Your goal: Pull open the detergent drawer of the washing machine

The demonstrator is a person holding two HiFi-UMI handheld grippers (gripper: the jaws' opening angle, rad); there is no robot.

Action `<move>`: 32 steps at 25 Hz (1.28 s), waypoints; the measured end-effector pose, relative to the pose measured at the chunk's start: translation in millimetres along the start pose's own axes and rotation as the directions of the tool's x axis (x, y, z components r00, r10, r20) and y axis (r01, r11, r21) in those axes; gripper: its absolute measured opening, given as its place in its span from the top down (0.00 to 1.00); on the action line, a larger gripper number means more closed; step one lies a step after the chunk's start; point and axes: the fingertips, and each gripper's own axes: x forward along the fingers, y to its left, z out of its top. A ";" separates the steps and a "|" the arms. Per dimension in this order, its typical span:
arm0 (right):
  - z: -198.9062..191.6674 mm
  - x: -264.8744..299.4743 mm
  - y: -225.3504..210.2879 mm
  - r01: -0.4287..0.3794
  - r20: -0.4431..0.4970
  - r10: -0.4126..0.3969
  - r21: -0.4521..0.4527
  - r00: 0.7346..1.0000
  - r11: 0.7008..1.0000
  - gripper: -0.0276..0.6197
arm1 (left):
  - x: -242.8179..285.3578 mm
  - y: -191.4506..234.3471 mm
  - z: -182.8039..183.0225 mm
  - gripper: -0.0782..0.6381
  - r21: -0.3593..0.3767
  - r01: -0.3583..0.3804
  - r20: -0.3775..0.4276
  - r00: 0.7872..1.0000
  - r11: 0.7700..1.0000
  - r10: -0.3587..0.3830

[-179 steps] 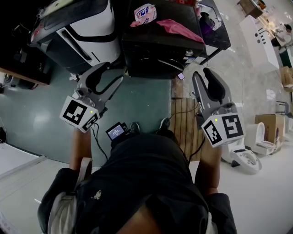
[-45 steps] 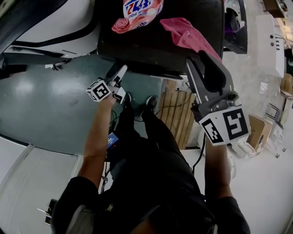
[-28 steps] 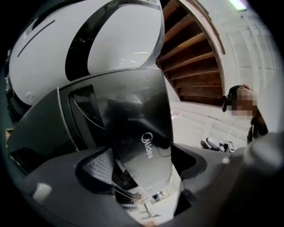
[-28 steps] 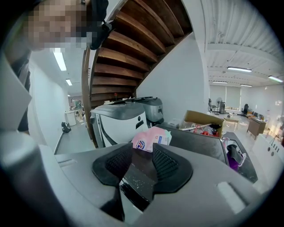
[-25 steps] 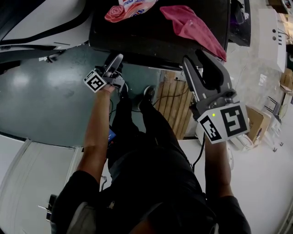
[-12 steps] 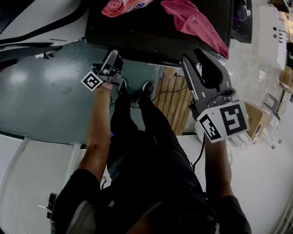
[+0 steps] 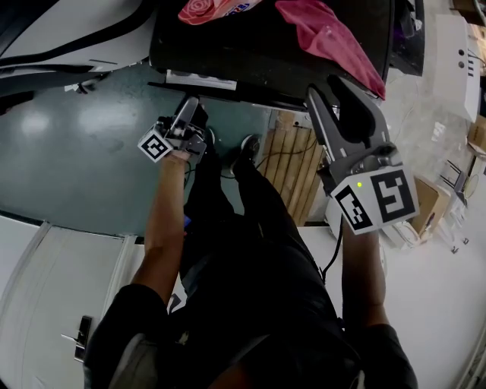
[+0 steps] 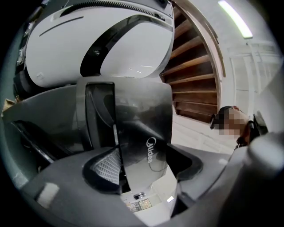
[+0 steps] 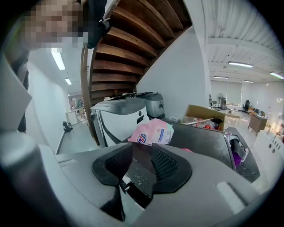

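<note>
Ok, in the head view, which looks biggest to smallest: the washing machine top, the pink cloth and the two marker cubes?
1. washing machine top
2. pink cloth
3. right marker cube
4. left marker cube
The right cube only looks bigger because it is nearer the camera; really they may match.

Tally time, all off the dark washing machine: just one of those. One white appliance beside it. One detergent drawer at its front. Up on its lid, one pink pouch and one pink cloth. One wooden pallet at its foot.
</note>
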 end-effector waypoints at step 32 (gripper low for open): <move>21.4 -33.8 1.9 -0.041 0.115 0.039 0.017 0.993 0.999 0.76 | -82.5 -46.8 -44.0 0.38 -0.024 -0.074 -0.083 0.994 0.997 0.072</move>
